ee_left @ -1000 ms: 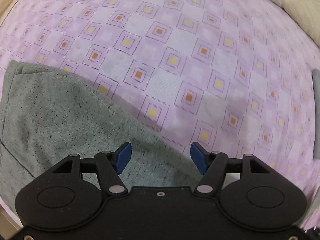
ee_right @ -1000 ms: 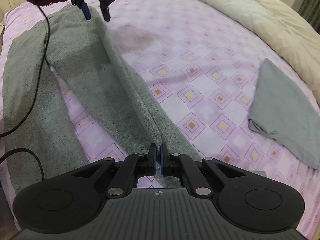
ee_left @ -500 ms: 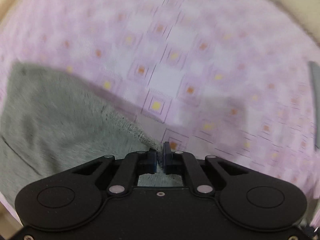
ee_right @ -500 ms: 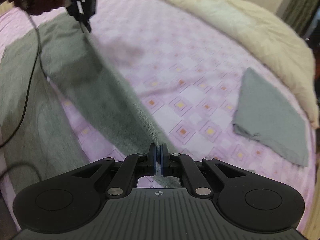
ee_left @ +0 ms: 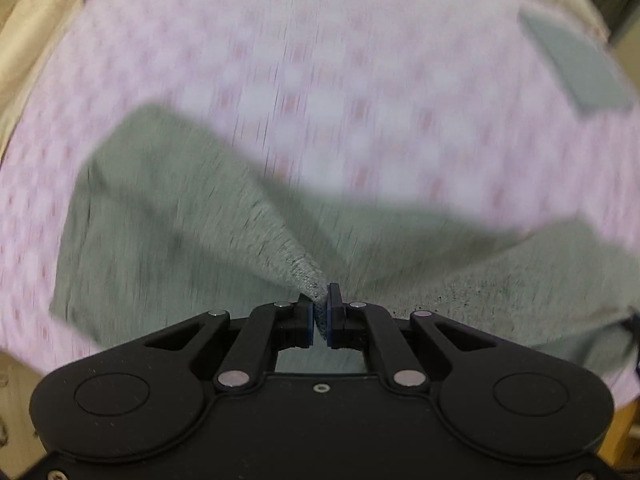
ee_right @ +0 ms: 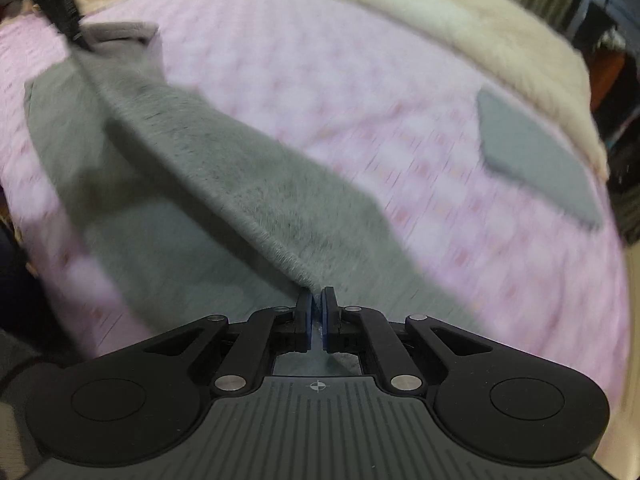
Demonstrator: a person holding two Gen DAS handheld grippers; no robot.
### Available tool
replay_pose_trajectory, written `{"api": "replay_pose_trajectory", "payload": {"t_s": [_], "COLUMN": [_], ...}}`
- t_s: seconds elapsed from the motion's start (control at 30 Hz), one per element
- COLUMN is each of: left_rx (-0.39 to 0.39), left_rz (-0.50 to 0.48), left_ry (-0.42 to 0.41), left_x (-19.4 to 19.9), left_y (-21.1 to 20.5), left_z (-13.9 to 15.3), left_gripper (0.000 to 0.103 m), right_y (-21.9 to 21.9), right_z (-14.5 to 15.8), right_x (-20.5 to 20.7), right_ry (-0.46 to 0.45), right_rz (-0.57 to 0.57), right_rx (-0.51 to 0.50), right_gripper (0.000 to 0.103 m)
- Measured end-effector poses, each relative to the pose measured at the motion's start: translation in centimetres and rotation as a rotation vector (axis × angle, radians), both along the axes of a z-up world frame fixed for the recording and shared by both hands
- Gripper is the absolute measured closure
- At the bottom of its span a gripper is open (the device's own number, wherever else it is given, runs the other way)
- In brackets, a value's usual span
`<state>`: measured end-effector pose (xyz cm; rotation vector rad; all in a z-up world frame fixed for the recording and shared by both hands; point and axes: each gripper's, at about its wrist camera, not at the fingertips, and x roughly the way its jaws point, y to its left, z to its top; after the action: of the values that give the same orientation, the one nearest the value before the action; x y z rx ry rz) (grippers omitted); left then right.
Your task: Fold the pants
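Grey knit pants (ee_left: 168,232) lie on a pink patterned bedsheet (ee_left: 320,80). My left gripper (ee_left: 319,312) is shut on an edge of the pants and holds it raised off the sheet. My right gripper (ee_right: 317,312) is shut on the pants (ee_right: 224,184) at the other end of the same leg edge, which stretches taut between the two. The left gripper also shows in the right wrist view (ee_right: 76,40), far at the top left. Both views are blurred by motion.
A folded grey garment (ee_right: 532,160) lies on the sheet to the right; it also shows in the left wrist view (ee_left: 576,64). A cream duvet (ee_right: 460,20) is bunched along the far side of the bed. The bed's edge is at the right.
My left gripper went from open above the pants edge to shut on it, then lifted it. Both grippers have risen, pulling the leg up off the sheet.
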<state>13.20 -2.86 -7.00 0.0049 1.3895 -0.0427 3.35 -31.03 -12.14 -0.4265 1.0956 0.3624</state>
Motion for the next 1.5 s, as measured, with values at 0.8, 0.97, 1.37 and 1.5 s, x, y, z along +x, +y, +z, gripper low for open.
{"api": "replay_pose_trajectory", "payload": {"t_s": [0.8,0.97,1.37,1.5], "left_rx": [0.000,0.001,0.007,0.010], "left_rz": [-0.114,-0.079,-0.057,-0.037], "left_ry": [0.069,0.071,-0.300,-0.125], "left_x": [-1.2,-0.6,-3.7,-5.4], "left_y": [-0.1,0.2,-0.9,-1.0], "left_z": [-3.5,-4.4,5.0,-0.5], "left_gripper": [0.095,0.095,0.098,0.095], "right_y": [-14.1,-14.9,-13.1,-13.9], "right_z": [-4.0,-4.3,6.8,-0.3], "right_x": [-3.4,-2.2,-4.3,-5.3], "right_ry": [-0.162,-0.140,-0.411,-0.177], "right_rz": [-1.443,-1.438,-1.053,-1.071], "right_rx": [0.387,0.409,0.251,0.140], "right_gripper": [0.075,0.082,0.099,0.099]}}
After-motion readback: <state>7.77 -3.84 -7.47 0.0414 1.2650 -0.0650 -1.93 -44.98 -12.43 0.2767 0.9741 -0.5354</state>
